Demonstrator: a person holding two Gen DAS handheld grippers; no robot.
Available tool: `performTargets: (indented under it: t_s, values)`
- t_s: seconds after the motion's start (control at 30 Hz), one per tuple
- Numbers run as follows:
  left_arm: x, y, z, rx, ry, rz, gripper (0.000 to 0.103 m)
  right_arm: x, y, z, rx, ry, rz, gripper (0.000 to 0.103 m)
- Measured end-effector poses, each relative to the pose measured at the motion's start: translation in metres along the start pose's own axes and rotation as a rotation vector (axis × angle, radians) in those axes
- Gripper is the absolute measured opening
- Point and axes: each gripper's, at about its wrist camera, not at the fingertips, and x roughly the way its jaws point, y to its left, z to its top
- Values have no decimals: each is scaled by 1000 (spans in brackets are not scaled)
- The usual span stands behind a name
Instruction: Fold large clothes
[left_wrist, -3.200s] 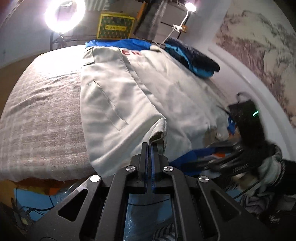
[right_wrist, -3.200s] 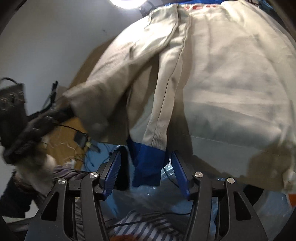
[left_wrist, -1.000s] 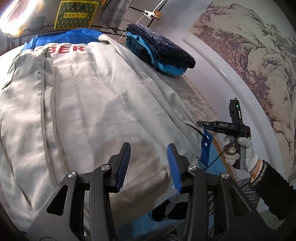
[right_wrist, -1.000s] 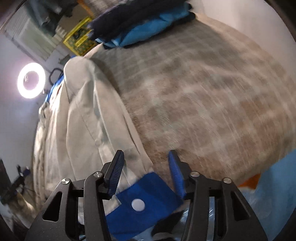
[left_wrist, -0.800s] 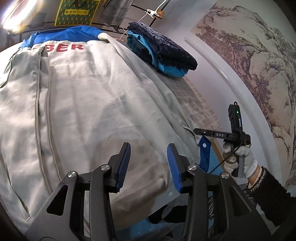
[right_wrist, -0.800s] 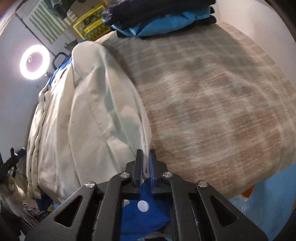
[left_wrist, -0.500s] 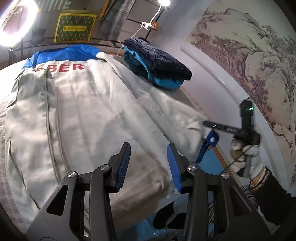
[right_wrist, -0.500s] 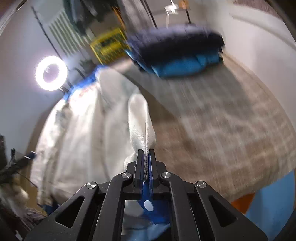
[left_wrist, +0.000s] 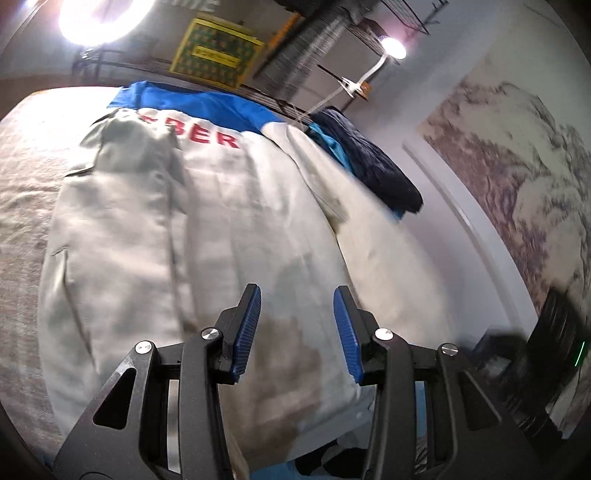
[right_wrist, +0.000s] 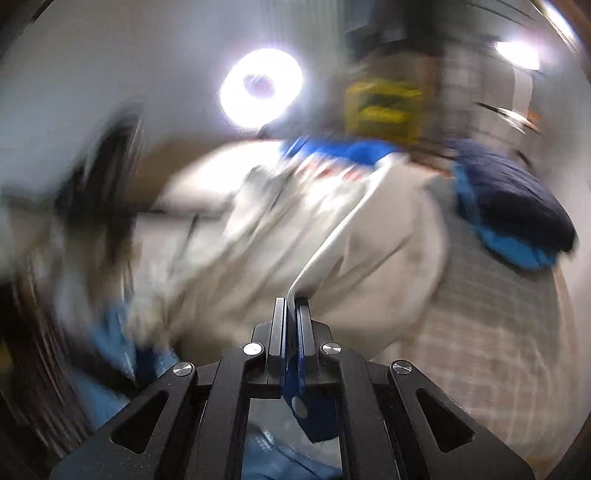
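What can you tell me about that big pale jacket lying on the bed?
The jacket is a large, light grey-white garment of matte woven-looking cloth, with a blue collar band and red letters below it. It lies spread over the checked bedcover, one side already folded inward. The right gripper is shut on its blue-cuffed sleeve, lifting it; the open left gripper hovers above.

Your jacket (left_wrist: 236, 229) spread on the bed (left_wrist: 22, 206), folded clothes pile (left_wrist: 373, 166) to its right, ring light (left_wrist: 96, 14) behind.
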Motion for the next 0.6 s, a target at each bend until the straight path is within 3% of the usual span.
performTargets:
  t_s: [0.1,0.17,0.23,0.33,0.5,0.6]
  values:
    - [3,7,3,-18,7,12,41,35,32,-16,-182,133,-40,3]
    - [7,8,1,-13,20,20,41,42,33,-22,-175,156,-25,3]
    - [11,6,0,-2,34,28,41,42,21,-22,-113,168,47,6]
    - [19,2,-6,12,62,29,41,31,5,-21,-50,145,144,7]
    - [37,-15,-22,62,137,12,41,1,-24,-26,129,46,327,31]
    - [39,-31,-30,112,154,5,41,-15,-57,-39,276,-31,335,35]
